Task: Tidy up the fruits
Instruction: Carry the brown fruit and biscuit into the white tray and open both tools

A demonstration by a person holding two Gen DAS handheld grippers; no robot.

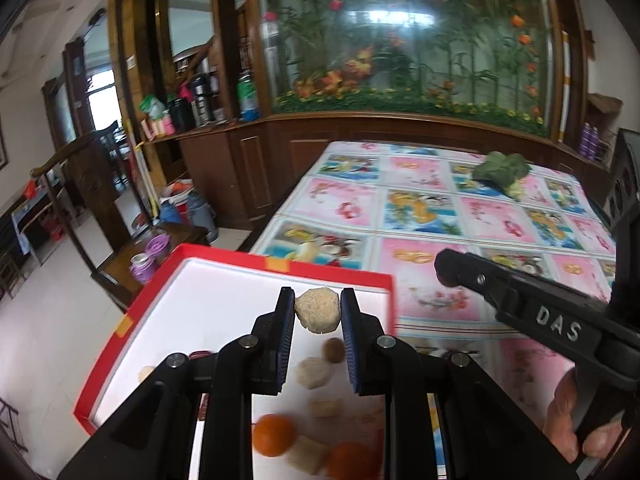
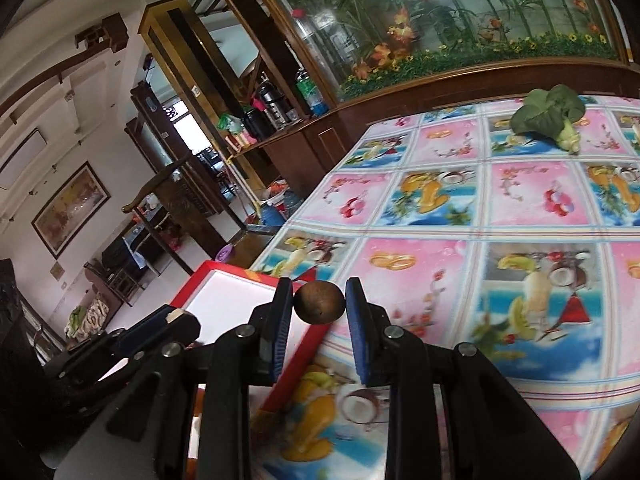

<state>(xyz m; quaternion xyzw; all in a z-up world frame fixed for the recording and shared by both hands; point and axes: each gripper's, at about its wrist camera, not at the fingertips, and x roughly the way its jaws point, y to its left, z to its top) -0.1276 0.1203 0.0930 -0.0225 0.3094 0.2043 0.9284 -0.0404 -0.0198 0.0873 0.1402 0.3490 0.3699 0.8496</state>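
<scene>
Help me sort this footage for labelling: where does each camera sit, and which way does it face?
Left wrist: on the left gripper, looking down its fingers into the red tray; its pads hold a pale chunk; the right gripper and a hand show.
Right wrist: on the right gripper, holding a brown fruit above the tablecloth.
Shared: tray, tablecloth, leafy greens, flower display.

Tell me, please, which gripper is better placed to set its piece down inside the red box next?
Left, probably: the left gripper holds its pale chunk over the red box, while the right gripper carries its brown fruit above the rim.
</scene>
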